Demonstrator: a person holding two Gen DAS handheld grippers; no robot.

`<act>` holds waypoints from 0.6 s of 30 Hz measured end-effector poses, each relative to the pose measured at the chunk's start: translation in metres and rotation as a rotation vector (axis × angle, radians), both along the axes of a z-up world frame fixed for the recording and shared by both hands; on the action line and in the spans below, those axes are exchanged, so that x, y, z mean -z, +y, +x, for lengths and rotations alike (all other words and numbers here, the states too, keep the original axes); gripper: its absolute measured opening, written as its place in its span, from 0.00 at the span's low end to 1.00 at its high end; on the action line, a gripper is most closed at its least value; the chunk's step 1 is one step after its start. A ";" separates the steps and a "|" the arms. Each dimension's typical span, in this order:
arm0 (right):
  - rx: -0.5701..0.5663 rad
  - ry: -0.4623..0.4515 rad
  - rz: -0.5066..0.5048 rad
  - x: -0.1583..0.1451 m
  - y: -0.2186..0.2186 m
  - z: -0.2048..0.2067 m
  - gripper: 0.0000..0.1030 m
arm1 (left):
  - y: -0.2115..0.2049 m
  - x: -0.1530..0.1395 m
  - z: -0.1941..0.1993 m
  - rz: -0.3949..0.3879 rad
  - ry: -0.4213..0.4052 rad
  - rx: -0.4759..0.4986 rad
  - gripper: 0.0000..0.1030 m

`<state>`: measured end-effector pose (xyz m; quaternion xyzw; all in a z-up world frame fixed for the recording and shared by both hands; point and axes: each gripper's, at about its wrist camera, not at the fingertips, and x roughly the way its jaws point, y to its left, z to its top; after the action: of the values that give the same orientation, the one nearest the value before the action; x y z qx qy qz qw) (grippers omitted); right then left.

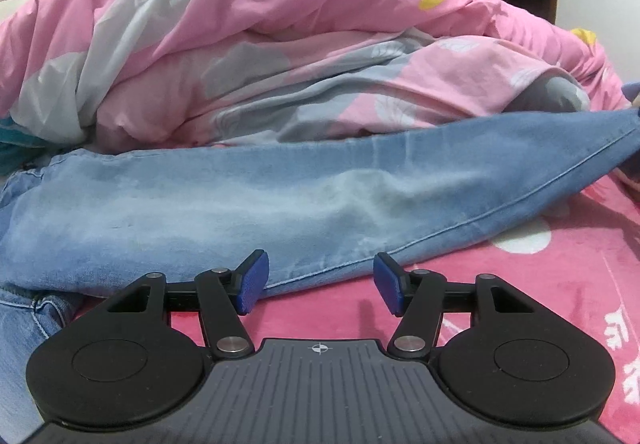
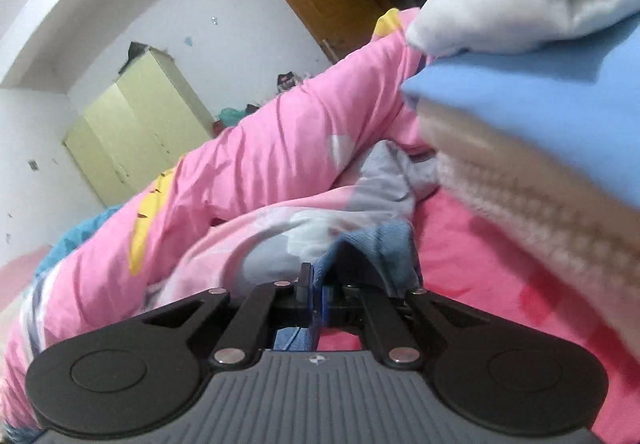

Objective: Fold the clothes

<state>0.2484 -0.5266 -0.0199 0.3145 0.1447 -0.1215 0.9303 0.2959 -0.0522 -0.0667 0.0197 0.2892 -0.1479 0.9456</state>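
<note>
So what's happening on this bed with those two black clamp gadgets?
A person is folding clothes with a handheld gripper in each hand. The right gripper has shut on a blue denim edge of the jeans, which lie across the pink bedsheet in front of a heaped pink quilt. The left gripper is open at the jeans' near edge, holding nothing. No fold is made yet.
</note>
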 end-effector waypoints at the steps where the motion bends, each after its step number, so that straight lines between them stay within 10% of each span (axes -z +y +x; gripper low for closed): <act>1: 0.013 0.024 -0.008 0.003 -0.002 0.000 0.03 | 0.001 0.000 0.000 -0.003 0.003 0.001 0.56; 7: 0.077 0.170 0.088 0.054 -0.027 0.011 0.04 | 0.007 0.002 0.003 -0.018 0.032 -0.004 0.57; 14: 0.037 0.024 0.047 0.002 -0.022 0.016 0.04 | 0.019 -0.001 0.007 -0.048 0.034 -0.034 0.57; 18: 0.032 0.188 -0.059 0.016 -0.018 0.024 0.22 | 0.028 -0.006 0.007 -0.070 0.032 -0.050 0.57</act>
<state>0.2722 -0.5447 -0.0355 0.2763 0.2224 -0.1698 0.9194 0.3030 -0.0246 -0.0610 -0.0230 0.2995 -0.1345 0.9443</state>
